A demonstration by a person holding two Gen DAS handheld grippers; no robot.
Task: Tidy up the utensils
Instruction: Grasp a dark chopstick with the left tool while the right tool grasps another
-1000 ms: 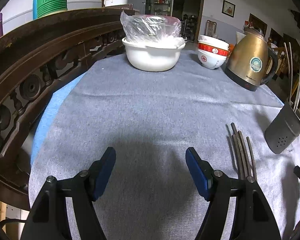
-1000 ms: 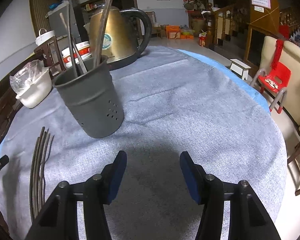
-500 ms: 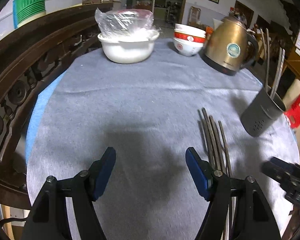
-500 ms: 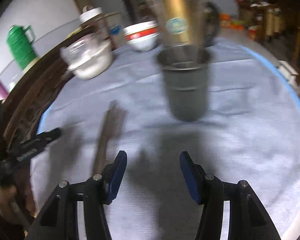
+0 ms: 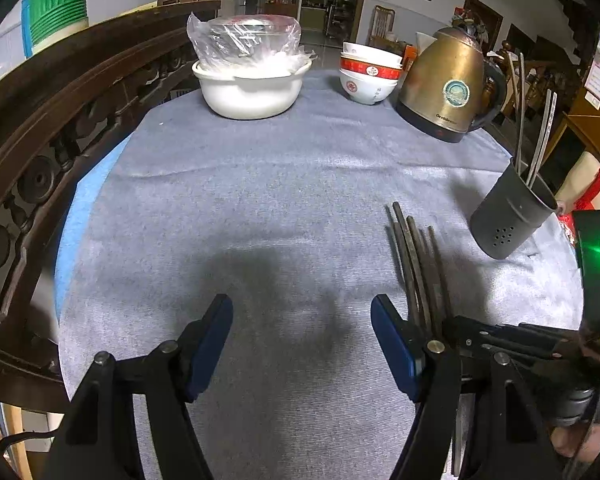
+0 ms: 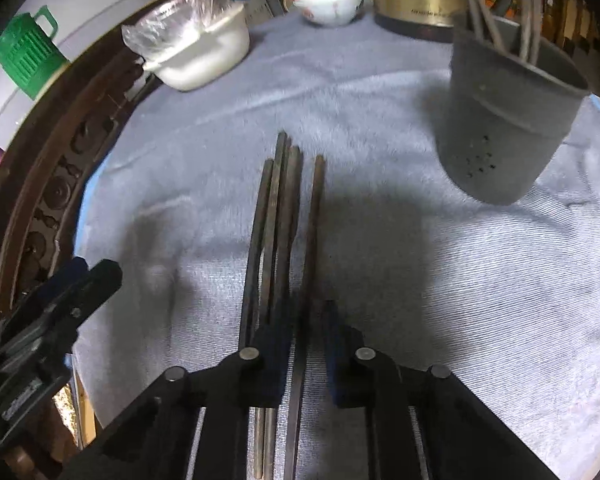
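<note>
On the round table, a grey cloth [image 5: 284, 184] covers nearly the whole top. At its far edge stand a white pot [image 5: 252, 88] wrapped in clear plastic, a brass-coloured kettle [image 5: 444, 88] and a stack of red-and-white bowls [image 5: 370, 78] between them. Nearer, on the right, a dark grey holder [image 6: 508, 120] stands upright with a few thin utensils sticking out of it. A bundle of dark chopsticks [image 6: 284, 216] lies flat on the cloth just left of the holder, apart from it. The right gripper [image 6: 305, 344] is low over the near end of the bundle, its blue pads [image 6: 274, 344] drawn close around one chopstick, though actual contact is hard to tell. The left gripper [image 5: 302, 344] hovers over bare cloth with its fingers wide apart, holding nothing.
</note>
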